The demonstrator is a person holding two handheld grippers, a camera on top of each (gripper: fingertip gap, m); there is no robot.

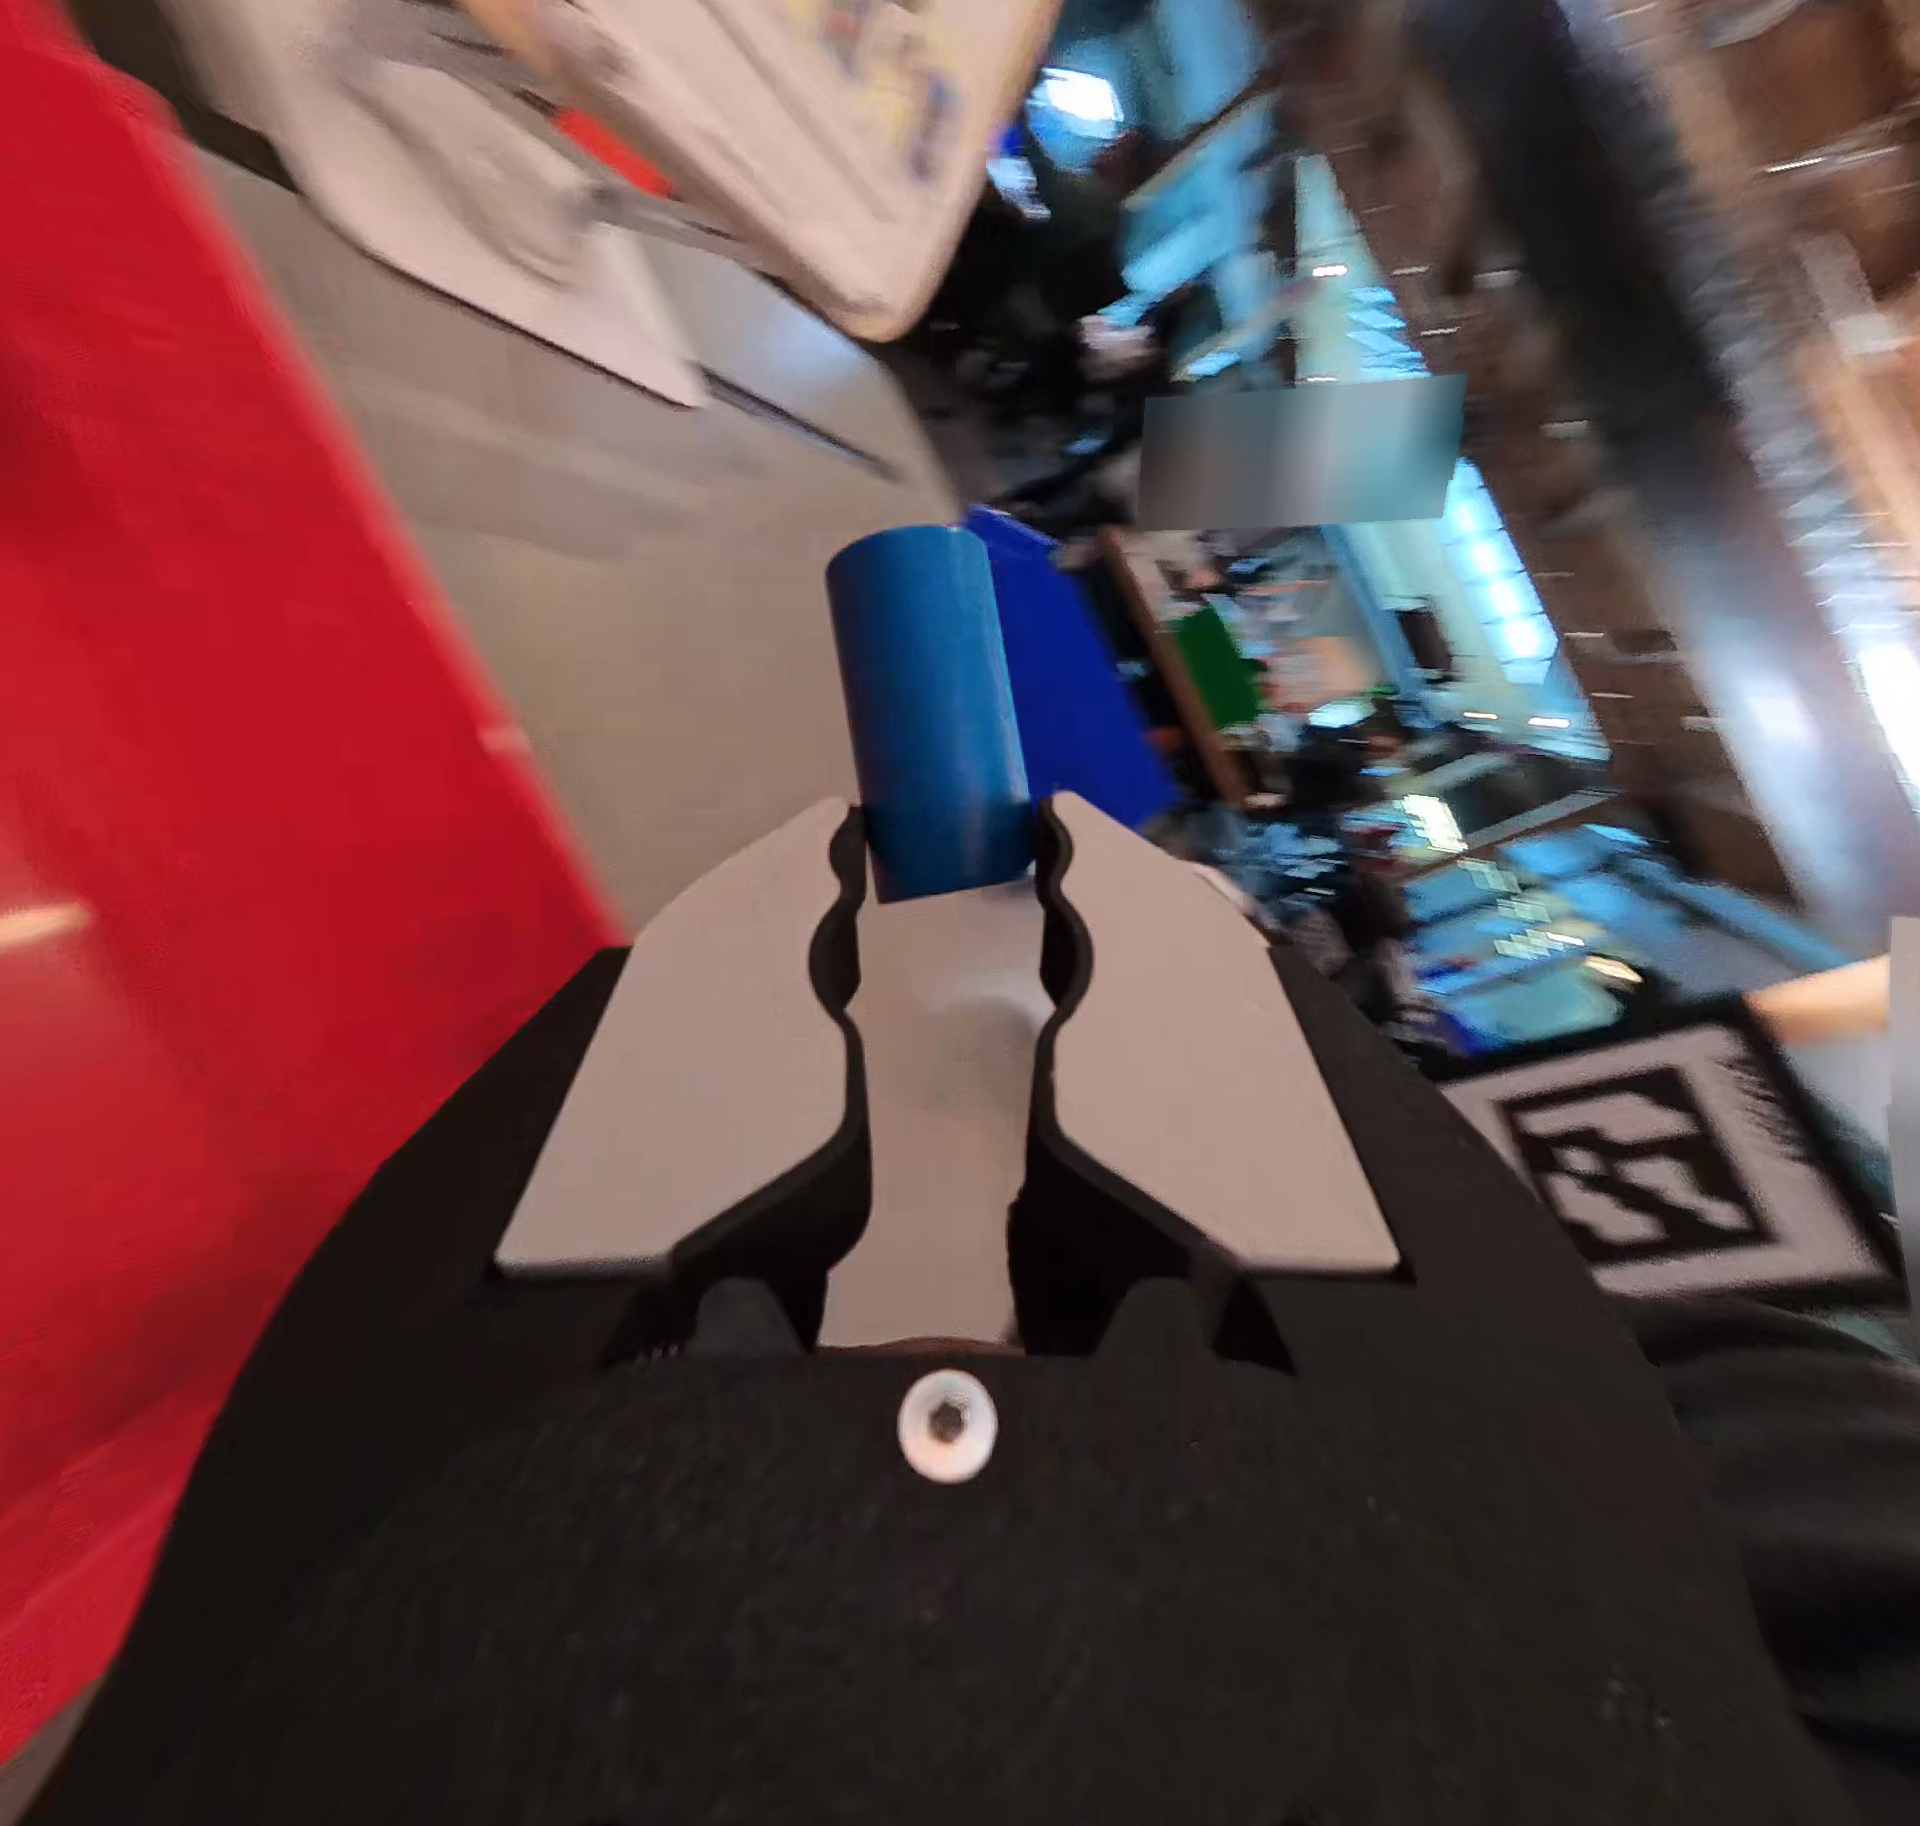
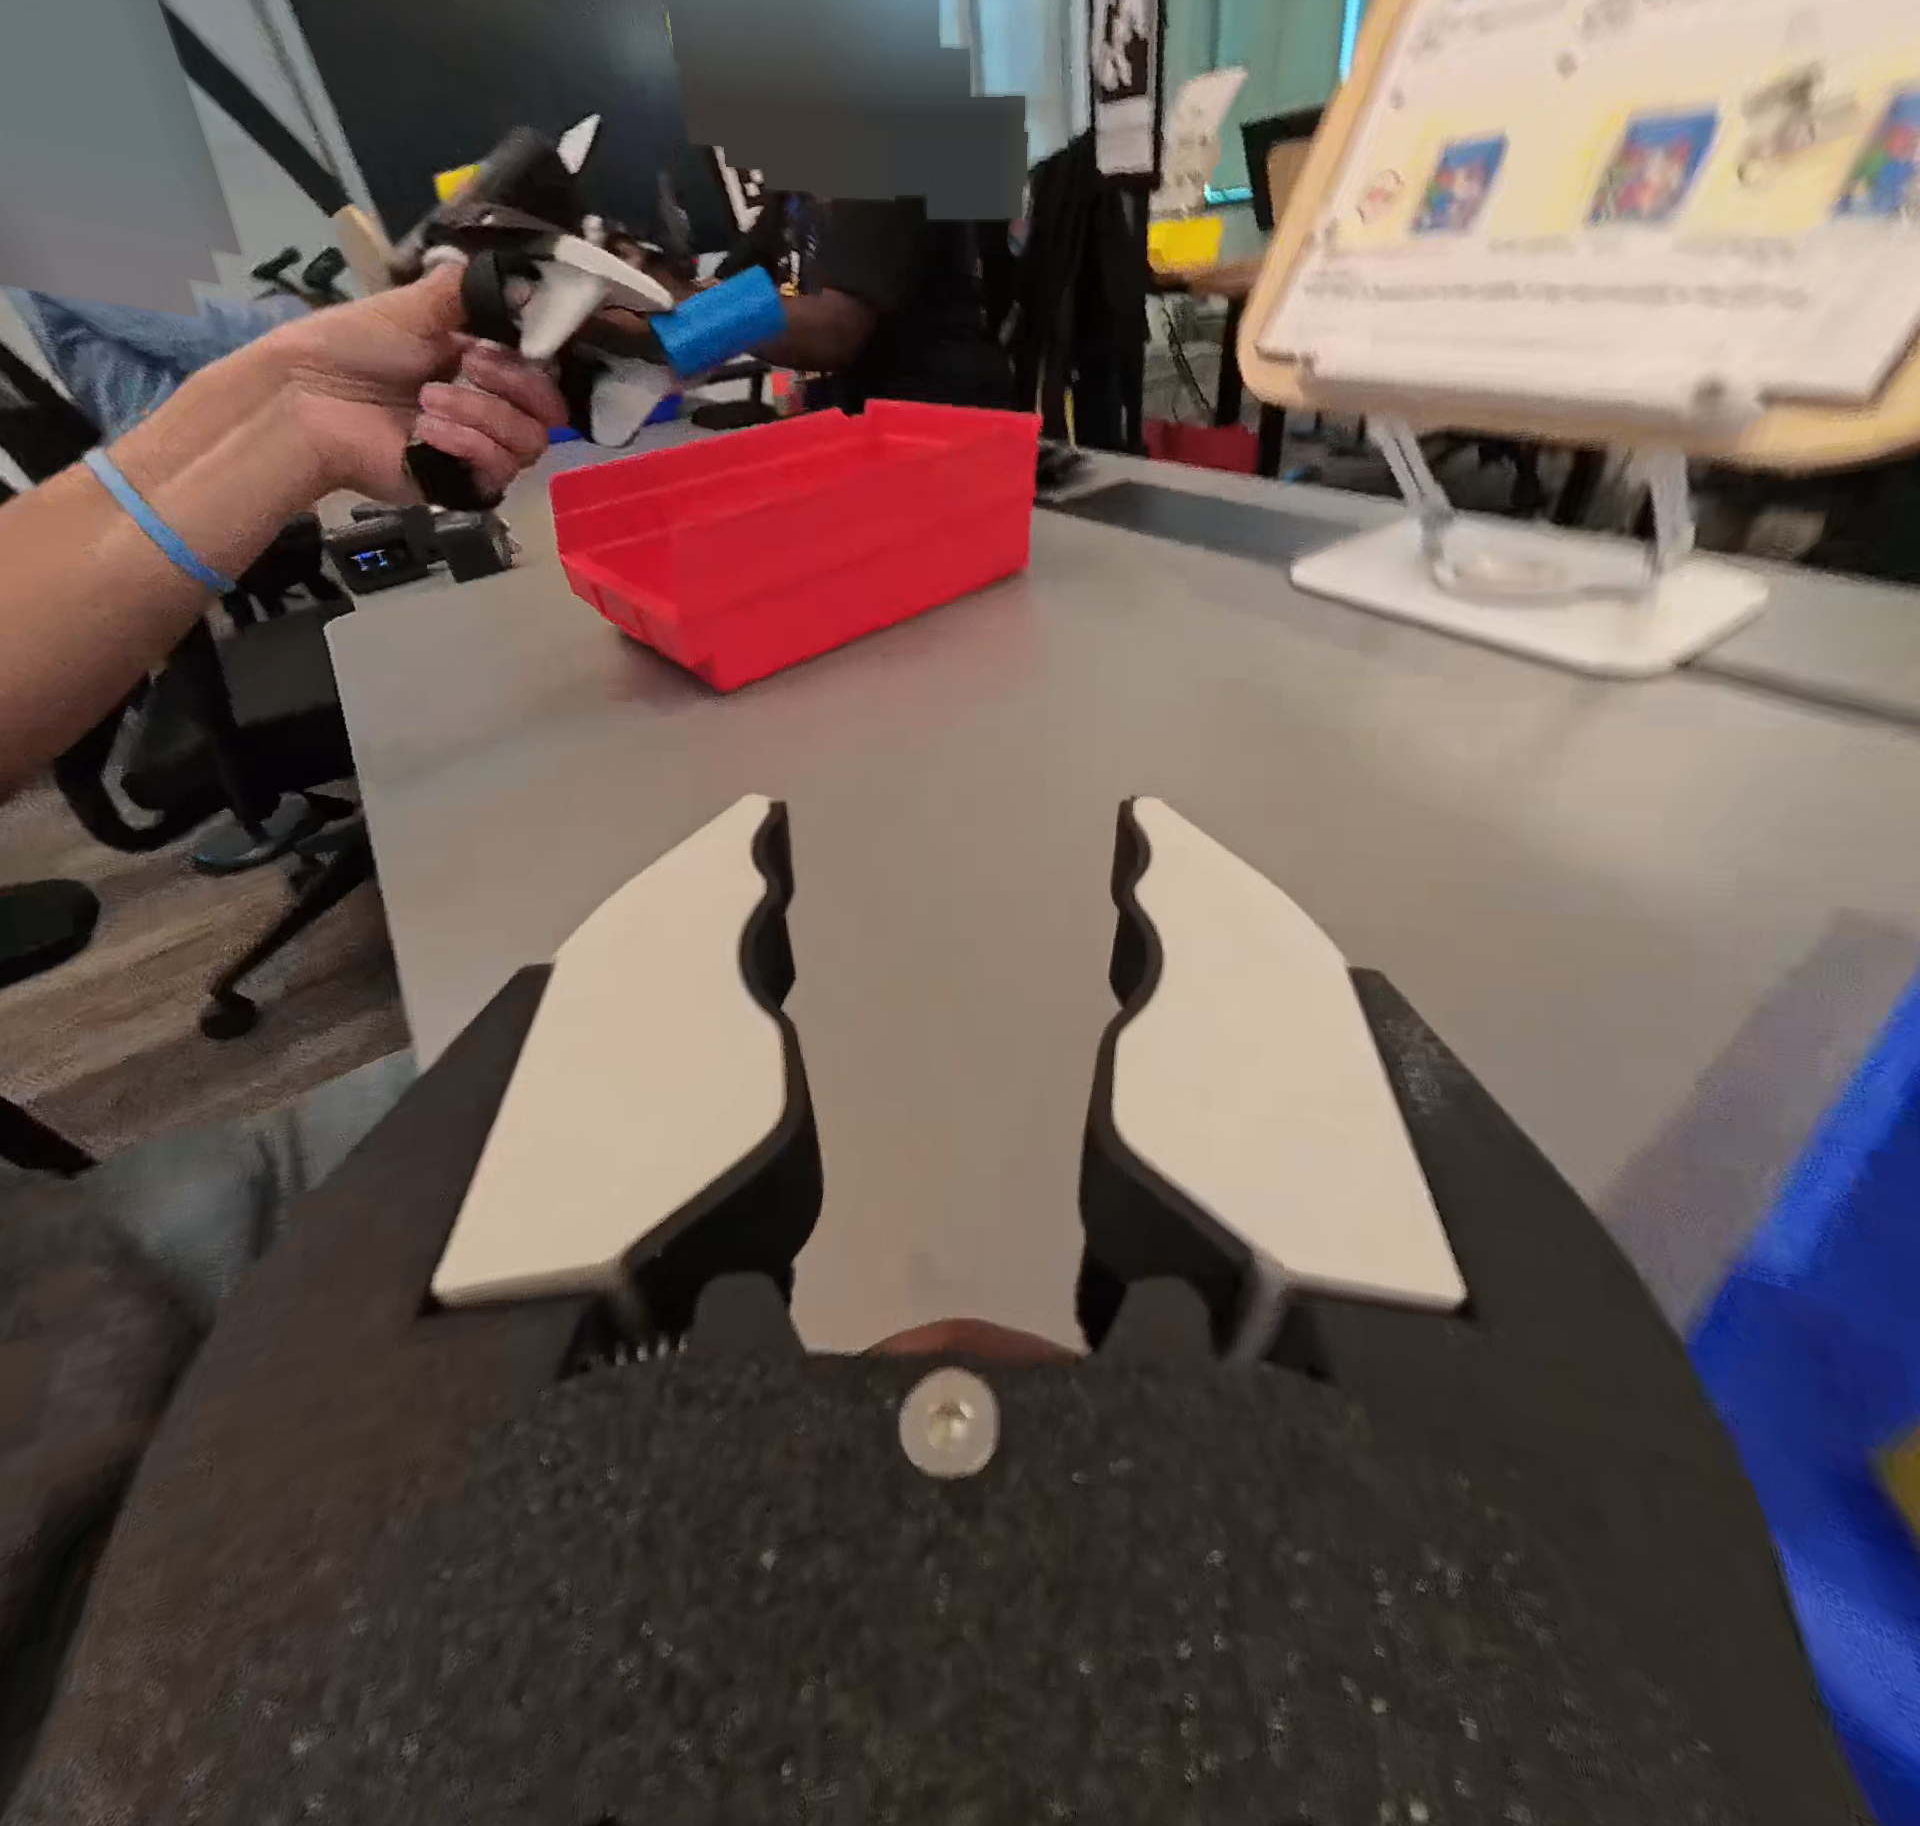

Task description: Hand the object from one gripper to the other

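My left gripper (image 1: 948,831) is shut on a blue cylinder (image 1: 930,706), pinching its near end between the fingertips so most of it sticks out ahead. In the right wrist view the left gripper (image 2: 655,342) shows far off at upper left, held in a hand above the red bin (image 2: 800,540), with the blue cylinder (image 2: 719,320) pointing right. My right gripper (image 2: 948,831) is open and empty, low over the grey table (image 2: 1247,789), well apart from the cylinder.
The red bin fills the left of the left wrist view (image 1: 208,737). A board on a white stand (image 2: 1538,592) sits at the table's far right. A blue bin (image 2: 1829,1361) is close at right. Office chairs (image 2: 239,820) stand left of the table.
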